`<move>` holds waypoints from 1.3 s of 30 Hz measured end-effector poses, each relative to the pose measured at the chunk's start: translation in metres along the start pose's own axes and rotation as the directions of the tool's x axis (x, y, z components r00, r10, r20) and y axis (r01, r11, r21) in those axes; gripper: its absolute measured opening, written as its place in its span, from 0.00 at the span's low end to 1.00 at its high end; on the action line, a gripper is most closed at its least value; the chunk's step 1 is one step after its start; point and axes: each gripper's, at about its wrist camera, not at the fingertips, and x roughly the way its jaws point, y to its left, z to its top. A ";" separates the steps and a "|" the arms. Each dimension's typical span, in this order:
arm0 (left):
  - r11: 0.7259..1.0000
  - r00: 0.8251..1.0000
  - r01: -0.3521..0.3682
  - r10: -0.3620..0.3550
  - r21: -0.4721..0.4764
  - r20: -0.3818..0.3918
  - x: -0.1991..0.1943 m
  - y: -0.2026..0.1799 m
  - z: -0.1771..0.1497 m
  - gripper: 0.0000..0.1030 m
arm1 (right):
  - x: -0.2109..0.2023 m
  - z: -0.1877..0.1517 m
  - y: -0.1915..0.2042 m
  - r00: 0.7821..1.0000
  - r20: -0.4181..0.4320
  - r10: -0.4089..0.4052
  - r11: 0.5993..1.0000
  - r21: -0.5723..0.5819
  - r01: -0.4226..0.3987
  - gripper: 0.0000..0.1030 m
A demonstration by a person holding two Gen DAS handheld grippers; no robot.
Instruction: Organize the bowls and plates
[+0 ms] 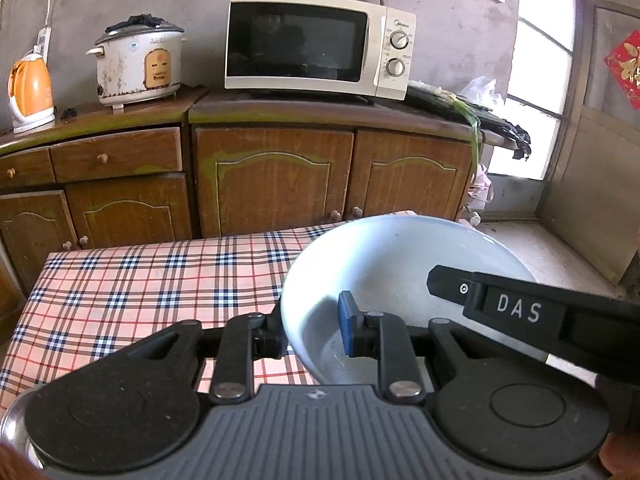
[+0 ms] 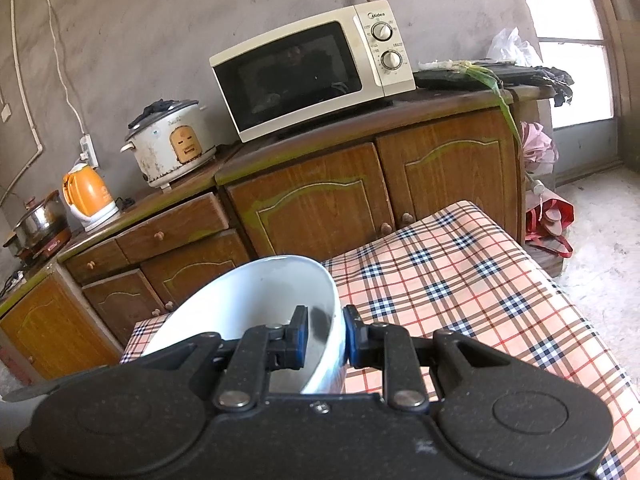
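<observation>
Left gripper [image 1: 310, 334] clamps the near-left rim of a white bowl [image 1: 400, 260], one finger outside the wall, blue pad [image 1: 347, 322] inside; bowl is tilted, above the right part of the plaid table [image 1: 132, 284]. Right gripper [image 2: 325, 336] is clamped on the same bowl [image 2: 256, 296] at its right rim, one pad each side of the wall; its black arm marked DAS [image 1: 520, 310] crosses over the bowl in the left wrist view. Behind on the wooden cabinet [image 1: 272, 176]: microwave [image 1: 316, 44], rice cooker [image 1: 138, 66], orange kettle [image 1: 30, 92].
</observation>
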 end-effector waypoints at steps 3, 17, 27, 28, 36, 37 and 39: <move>1.000 1.000 0.002 -0.002 0.006 0.001 -0.002 -0.003 0.000 0.23 | -0.003 0.000 -0.001 1.000 0.003 -0.004 1.000 0.001 0.004 0.25; 1.000 1.000 0.021 -0.021 0.020 0.004 -0.009 -0.014 -0.005 0.23 | -0.020 -0.002 -0.012 1.000 0.022 -0.018 1.000 0.014 0.018 0.25; 0.999 0.999 0.032 -0.032 0.024 -0.001 -0.012 -0.018 -0.011 0.23 | -0.028 -0.008 -0.019 0.999 0.028 -0.026 0.999 0.022 0.025 0.25; 0.999 0.999 0.032 -0.032 0.024 -0.001 -0.012 -0.018 -0.011 0.23 | -0.029 -0.008 -0.020 0.999 0.028 -0.025 0.999 0.023 0.025 0.25; 0.999 0.999 0.035 -0.035 0.023 -0.004 -0.014 -0.021 -0.015 0.23 | -0.032 -0.012 -0.023 0.999 0.027 -0.030 0.999 0.025 0.029 0.25; 0.999 0.999 0.035 -0.035 0.023 -0.005 -0.014 -0.021 -0.016 0.23 | -0.032 -0.012 -0.023 0.999 0.027 -0.031 0.999 0.025 0.030 0.25; 0.999 0.999 0.036 -0.036 0.024 -0.005 -0.015 -0.022 -0.016 0.23 | -0.033 -0.014 -0.024 0.999 0.028 -0.032 0.999 0.026 0.031 0.25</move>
